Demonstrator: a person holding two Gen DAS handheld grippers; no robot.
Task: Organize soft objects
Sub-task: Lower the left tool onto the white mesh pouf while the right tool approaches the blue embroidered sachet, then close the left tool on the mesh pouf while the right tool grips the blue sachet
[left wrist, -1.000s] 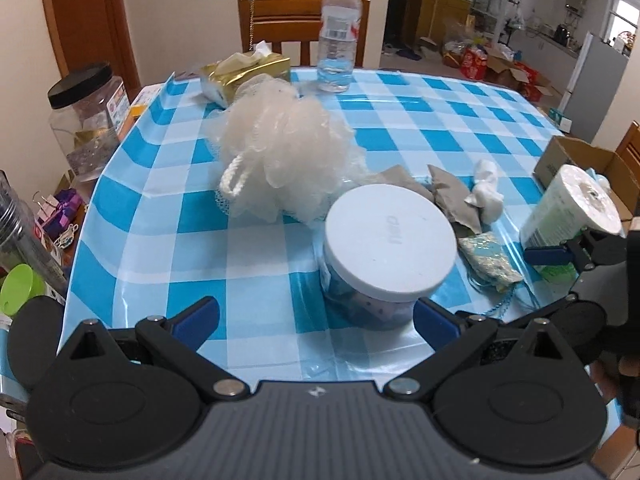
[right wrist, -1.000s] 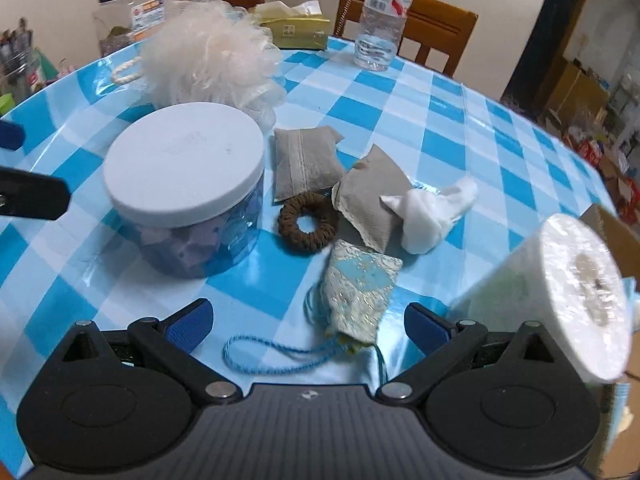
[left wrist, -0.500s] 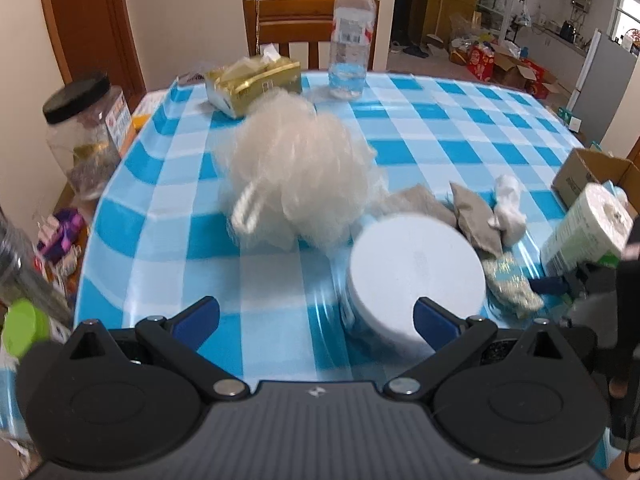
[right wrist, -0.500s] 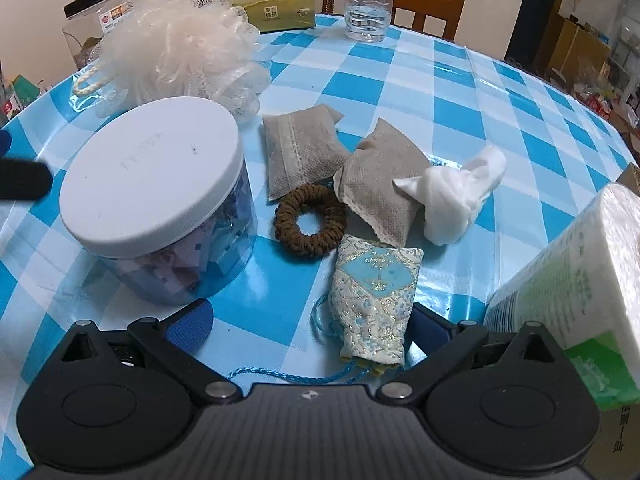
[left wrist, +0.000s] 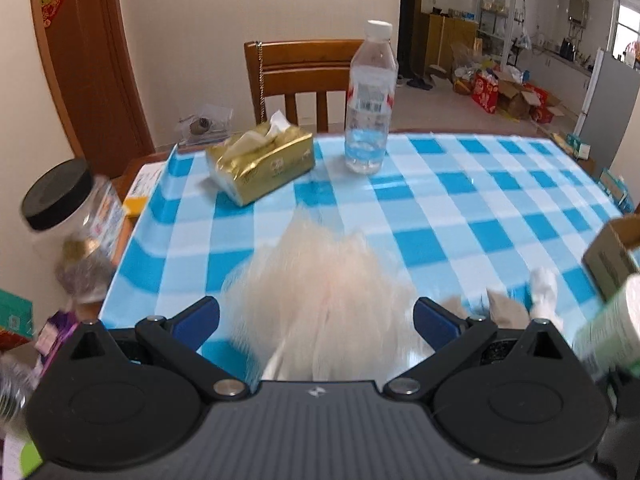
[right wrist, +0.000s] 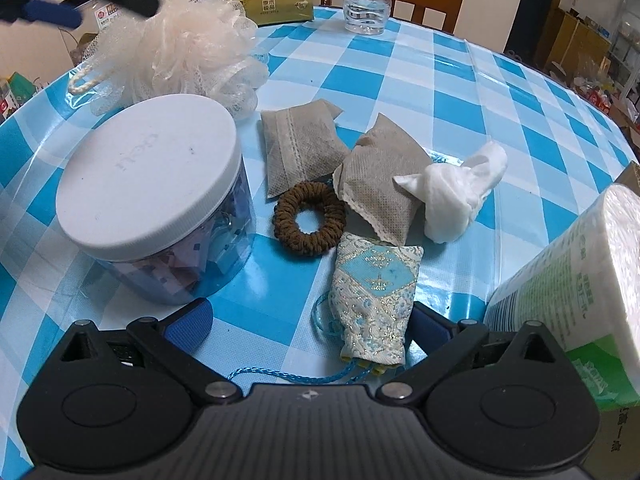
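A cream mesh bath pouf (left wrist: 324,300) lies between the open fingers of my left gripper (left wrist: 316,316); it also shows in the right wrist view (right wrist: 176,44), with the left gripper's fingers (right wrist: 52,14) above it. My right gripper (right wrist: 308,326) is open, low over the table, around the near end of a blue-and-silver brocade pouch (right wrist: 374,296). Beyond it lie a brown hair scrunchie (right wrist: 310,220), two grey sachets (right wrist: 298,144) (right wrist: 380,184) and a crumpled white tissue (right wrist: 452,192).
A clear jar with a white lid (right wrist: 148,176) stands left of the scrunchie. A wrapped paper roll (right wrist: 572,292) stands at the right edge. A gold tissue pack (left wrist: 260,162), a water bottle (left wrist: 370,100) and a black-lidded jar (left wrist: 64,216) stand farther back. A wooden chair (left wrist: 300,76) is behind the table.
My left gripper has moved forward from the white-lidded jar to the pouf, which now sits between its fingers. My right gripper has moved closer to the brocade pouch.
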